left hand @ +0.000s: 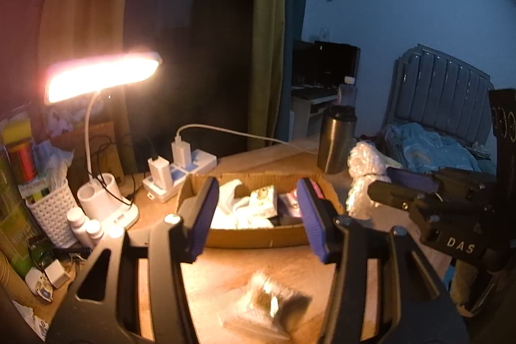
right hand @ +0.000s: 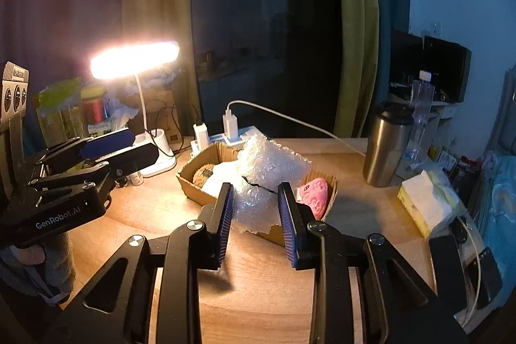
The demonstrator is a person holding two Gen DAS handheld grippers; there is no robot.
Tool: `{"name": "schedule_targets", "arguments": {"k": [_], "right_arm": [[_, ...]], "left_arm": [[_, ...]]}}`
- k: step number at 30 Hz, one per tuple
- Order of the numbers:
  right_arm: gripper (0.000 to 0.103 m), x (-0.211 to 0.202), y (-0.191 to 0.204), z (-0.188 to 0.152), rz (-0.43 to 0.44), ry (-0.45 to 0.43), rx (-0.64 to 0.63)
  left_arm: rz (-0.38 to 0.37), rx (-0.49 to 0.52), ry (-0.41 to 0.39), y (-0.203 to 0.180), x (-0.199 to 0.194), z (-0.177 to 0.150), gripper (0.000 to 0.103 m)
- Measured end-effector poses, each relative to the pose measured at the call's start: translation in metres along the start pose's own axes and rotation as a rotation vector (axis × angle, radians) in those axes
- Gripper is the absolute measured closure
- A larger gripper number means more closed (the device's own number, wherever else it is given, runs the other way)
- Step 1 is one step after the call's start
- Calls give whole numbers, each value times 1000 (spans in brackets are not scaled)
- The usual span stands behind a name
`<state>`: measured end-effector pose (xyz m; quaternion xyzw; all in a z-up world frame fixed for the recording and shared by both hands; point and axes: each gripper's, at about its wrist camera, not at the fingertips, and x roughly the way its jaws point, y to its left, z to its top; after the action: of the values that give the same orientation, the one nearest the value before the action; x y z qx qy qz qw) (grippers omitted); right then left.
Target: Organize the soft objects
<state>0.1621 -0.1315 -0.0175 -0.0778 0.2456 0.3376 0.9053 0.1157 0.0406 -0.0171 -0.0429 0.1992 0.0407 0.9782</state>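
Blurred and pale, a soft pad lies on the bench just below the left tongs, whose blue pads stand apart with nothing between them. Beyond them sits one cardboard box holding a bubble-wrap bundle, a pink sponge, a brown scrubber and white pieces hard to identify. Right tongs hang partly open and empty before the box. One lit lamp and one steel tumbler stand behind.
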Motion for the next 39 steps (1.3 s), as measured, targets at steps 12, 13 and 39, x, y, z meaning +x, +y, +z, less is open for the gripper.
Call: {"name": "schedule_targets", "arguments": {"k": [12,13,39], "right_arm": [[73,8,-1,-12,5,27,8],[73,9,0,-14,5,31,9],[73,27,-15,-58,-8,108,81]], "left_arm": [[7,-52,134,12,25,-41,51],[5,-53,151,12,29,-47,50],[-18,36,450,-10,93,-140,32]]}}
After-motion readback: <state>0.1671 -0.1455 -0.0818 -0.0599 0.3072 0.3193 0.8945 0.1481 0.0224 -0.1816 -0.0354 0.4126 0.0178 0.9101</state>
